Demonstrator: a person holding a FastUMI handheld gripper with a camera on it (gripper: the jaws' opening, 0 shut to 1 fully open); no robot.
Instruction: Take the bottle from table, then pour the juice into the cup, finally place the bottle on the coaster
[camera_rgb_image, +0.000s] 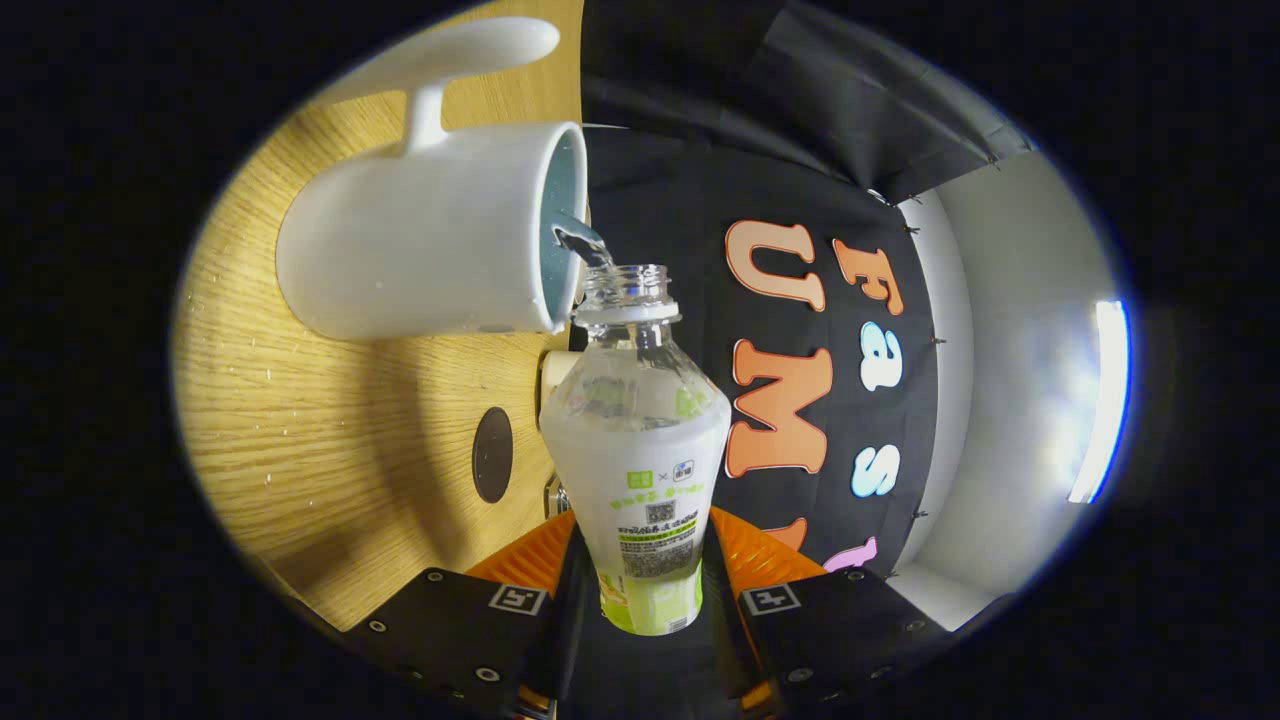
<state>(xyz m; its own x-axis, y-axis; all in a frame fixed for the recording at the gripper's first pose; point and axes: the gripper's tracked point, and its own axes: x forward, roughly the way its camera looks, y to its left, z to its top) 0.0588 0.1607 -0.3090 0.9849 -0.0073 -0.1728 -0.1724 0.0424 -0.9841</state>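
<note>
We see our hand-held gripper (648, 590) clamping the clear plastic bottle (640, 450), pouring into the upper-left white ceramic cup (420, 250); next, righting it.

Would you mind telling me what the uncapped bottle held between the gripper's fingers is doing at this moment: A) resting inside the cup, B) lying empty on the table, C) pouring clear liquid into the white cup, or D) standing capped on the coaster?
C: a clear stream runs from the bottle mouth into the white cup, with the gripper shut on the bottle.
</note>
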